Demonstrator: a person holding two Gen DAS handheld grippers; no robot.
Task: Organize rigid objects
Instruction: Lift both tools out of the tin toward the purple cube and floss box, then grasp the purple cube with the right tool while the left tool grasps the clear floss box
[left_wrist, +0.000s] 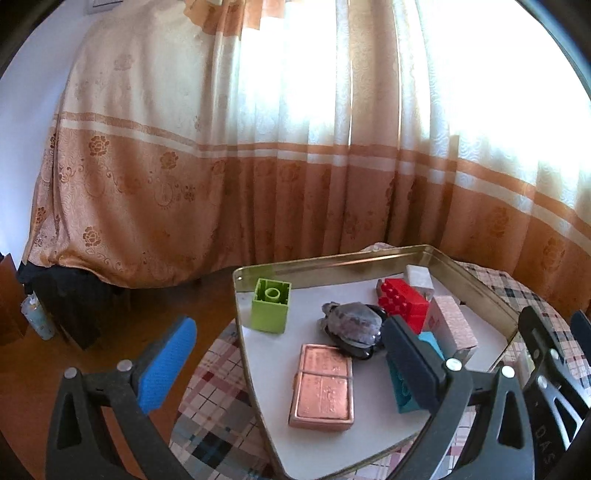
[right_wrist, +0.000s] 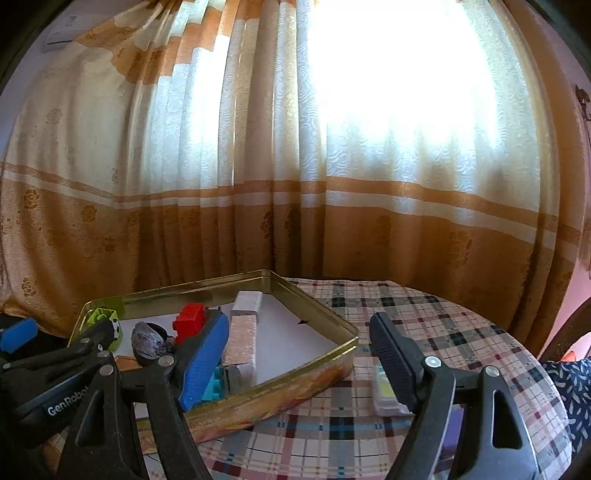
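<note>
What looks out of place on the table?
One small clear case with a yellow insert lies on the plaid tablecloth, outside the gold tin tray that holds the green block, red block and copper case. Nothing looks spilled or broken.

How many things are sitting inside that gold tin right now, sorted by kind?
Inside the gold tin, as far as both views show:
Toy building blocks: 3 (green block, red block, teal block)
Small boxes: 3 (copper-pink flat case, pink box, white box)
Grey-purple lump on something black: 1
Total: 7
</note>
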